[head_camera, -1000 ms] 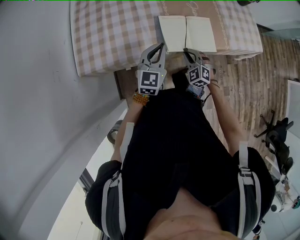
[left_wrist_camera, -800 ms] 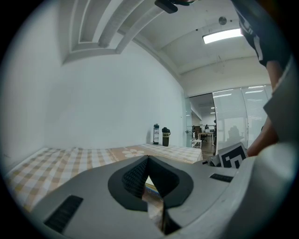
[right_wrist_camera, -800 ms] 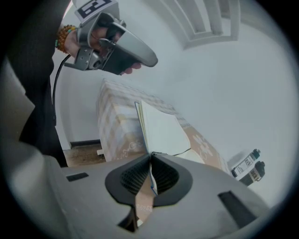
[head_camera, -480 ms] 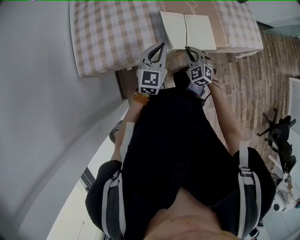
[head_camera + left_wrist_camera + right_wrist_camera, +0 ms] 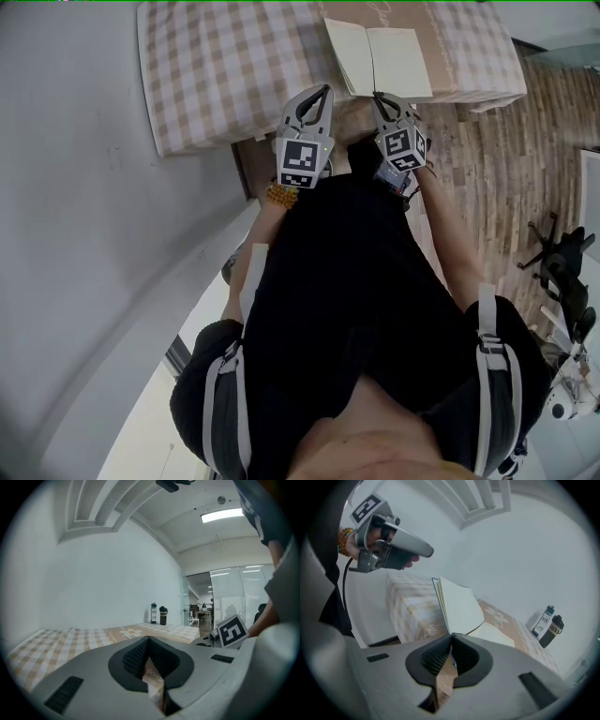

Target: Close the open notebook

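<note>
I hold my shut right claw (image 5: 378,97) at the open cream paper notebook (image 5: 380,62)'s spine; next, I reckon, fold its left half over.

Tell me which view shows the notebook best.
Right gripper view: the notebook fills the centre, close up, one half raised at the right gripper. Head view shows it small, from above, near the top edge. Left gripper view hardly shows it.
</note>
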Motion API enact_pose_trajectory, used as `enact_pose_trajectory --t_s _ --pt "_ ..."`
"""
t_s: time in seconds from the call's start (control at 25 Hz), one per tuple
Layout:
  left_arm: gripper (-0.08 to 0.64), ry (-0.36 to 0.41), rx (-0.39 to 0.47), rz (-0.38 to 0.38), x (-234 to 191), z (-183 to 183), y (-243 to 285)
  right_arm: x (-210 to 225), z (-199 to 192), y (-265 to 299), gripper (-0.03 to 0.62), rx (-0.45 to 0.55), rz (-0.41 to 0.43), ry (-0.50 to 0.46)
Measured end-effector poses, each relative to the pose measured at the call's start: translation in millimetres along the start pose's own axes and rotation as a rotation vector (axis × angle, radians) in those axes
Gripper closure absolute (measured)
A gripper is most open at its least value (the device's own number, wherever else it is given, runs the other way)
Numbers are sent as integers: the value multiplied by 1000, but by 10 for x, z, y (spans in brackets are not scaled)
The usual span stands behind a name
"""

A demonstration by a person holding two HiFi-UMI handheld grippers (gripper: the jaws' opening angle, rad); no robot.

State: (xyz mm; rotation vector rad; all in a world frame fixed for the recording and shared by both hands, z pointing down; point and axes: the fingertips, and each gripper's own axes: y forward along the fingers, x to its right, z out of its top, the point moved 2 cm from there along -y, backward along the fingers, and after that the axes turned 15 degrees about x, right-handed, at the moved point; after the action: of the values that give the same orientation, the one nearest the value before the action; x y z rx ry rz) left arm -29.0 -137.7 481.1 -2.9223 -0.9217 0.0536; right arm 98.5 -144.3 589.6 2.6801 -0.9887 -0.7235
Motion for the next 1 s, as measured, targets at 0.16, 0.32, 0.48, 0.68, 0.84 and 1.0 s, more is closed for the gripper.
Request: enact_pose_trajectory --t_s 0.16,0.32,0.48,0.68,0.84,1.0 --pt "555 -3 0 -12 20 -15 23 41 -6 -34 583 6 -33 62" --pt "555 -4 0 -21 43 -23 39 67 -17 -55 583 10 -52 94" --pt "555 -4 0 -26 56 -15 41 101 -29 -84 584 21 -82 157" --pt "555 -7 -5 -25 61 -32 43 169 -54 -116 584 42 -114 282" --pt "555 -7 -6 -30 84 -45 36 213 -74 -153 584 51 -139 343" --pt "555 -4 -8 -40 125 -44 60 271 -86 -193 584 56 -163 390"
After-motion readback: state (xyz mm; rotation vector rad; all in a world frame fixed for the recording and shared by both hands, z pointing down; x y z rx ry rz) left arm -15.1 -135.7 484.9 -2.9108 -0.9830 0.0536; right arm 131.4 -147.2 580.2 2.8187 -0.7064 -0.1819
